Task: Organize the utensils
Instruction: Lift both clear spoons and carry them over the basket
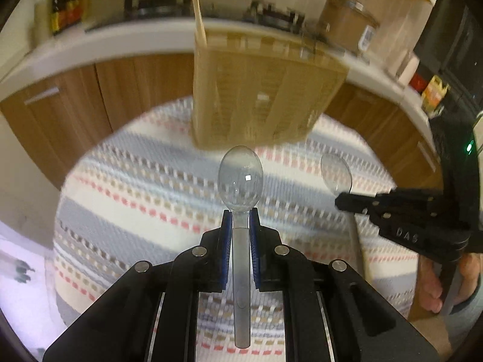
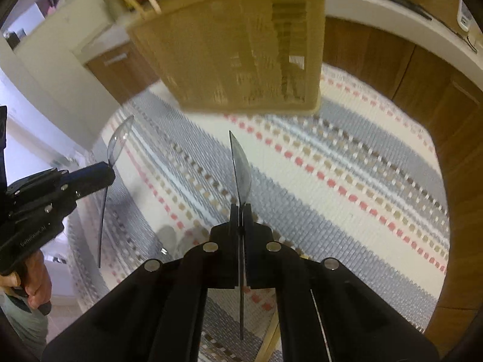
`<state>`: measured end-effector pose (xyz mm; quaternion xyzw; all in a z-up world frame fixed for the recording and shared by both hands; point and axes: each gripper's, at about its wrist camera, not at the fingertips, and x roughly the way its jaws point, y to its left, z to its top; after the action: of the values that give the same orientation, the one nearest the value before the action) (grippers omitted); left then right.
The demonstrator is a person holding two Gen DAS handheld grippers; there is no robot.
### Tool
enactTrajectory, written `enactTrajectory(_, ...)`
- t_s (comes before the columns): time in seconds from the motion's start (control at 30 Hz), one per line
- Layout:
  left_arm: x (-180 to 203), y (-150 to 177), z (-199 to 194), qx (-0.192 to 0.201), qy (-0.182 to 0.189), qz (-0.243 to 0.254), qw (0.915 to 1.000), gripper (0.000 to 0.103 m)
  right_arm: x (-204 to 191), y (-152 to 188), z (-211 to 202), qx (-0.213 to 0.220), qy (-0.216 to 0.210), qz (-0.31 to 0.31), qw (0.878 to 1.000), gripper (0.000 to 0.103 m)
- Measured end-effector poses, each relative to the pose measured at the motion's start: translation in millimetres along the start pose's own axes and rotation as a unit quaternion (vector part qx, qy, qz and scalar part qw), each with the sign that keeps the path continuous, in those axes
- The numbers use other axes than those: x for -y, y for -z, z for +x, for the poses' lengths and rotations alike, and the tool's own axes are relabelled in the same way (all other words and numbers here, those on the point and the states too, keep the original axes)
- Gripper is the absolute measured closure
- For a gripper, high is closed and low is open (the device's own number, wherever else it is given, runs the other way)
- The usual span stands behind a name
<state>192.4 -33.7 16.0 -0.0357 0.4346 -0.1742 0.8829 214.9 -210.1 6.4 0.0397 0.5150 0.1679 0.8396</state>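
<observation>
Clear plastic spoon (image 1: 240,178) clamped in left gripper (image 1: 240,215), second spoon (image 2: 240,166) clamped in right gripper (image 2: 240,208)

Both claws, left (image 1: 240,220) and right (image 2: 240,211), angle downward, clamped tight.

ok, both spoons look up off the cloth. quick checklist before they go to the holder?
1. Left gripper jaws shut on its clear spoon: ok.
2. Right gripper jaws shut on the second clear spoon: ok.
3. Spoons sit straight in the jaws, bowls forward: ok.
4. Wooden utensil holder upright on the striped cloth: ok.
5. Free slot in the holder: cannot tell, top blurred.
6. Grippers apart from each other: ok.
</observation>
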Motion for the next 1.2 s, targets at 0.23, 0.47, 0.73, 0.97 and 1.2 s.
enactTrajectory(0.23,0,-57,-64,0.130,0.038,-0.024,0.9906,0.093,-10,-32,-69,0.121,-0.021,-0.022,0.992,0.101)
enactTrajectory(0.47,26,-107,-82,0.246,0.038,-0.030,0.9681,0.093,-13,-79,-118,0.255,0.005,-0.030,0.966,0.101)
enactTrajectory(0.73,44,-132,-86,0.340,0.009,-0.010,0.9403,0.093,-12,-124,-139,0.348,0.051,-0.048,0.935,0.101)
enactTrajectory(0.97,36,-139,-61,0.382,-0.004,-0.007,0.9242,0.093,-3,-135,-119,0.389,0.045,-0.063,0.918,0.101)
enactTrajectory(1.2,27,-133,-28,0.378,-0.017,-0.012,0.9256,0.093,21,-139,-74,0.372,0.030,-0.045,0.927,0.101)
